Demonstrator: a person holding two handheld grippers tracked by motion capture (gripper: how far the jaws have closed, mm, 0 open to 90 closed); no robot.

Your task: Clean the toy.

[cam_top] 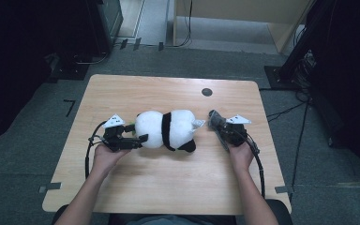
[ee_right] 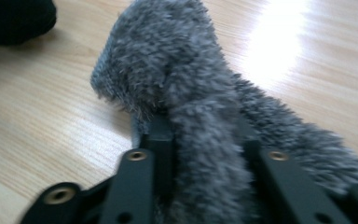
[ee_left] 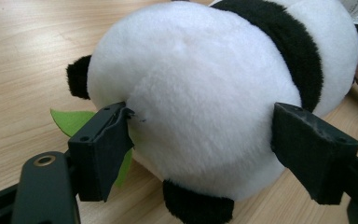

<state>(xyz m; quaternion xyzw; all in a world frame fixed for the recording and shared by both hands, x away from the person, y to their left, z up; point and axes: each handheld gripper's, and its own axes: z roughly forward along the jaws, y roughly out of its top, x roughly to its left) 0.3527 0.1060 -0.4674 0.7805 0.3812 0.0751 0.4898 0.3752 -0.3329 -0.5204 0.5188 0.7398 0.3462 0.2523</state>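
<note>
A black-and-white panda plush [cam_top: 166, 129] lies on its side in the middle of the wooden table [cam_top: 168, 187]. My left gripper [cam_top: 140, 139] comes at its head end from the left. In the left gripper view the jaws stand wide on either side of the white head [ee_left: 205, 93], and my left gripper [ee_left: 200, 114] has both pads against the fur. A green felt leaf [ee_left: 70, 121] pokes out beside one jaw. To the panda's right, my right gripper [cam_top: 221, 124] is shut on a grey fuzzy strip [cam_top: 214, 117]. The strip [ee_right: 168, 60] runs between that right gripper's [ee_right: 203, 135] jaws and out onto the table.
A small black round disc [cam_top: 206, 92] sits in the tabletop near the far edge. A white tag [cam_top: 198, 123] sticks out of the panda toward the right gripper. Beyond the table are dark floor, cables and furniture. Bare wood spreads in front of the hands.
</note>
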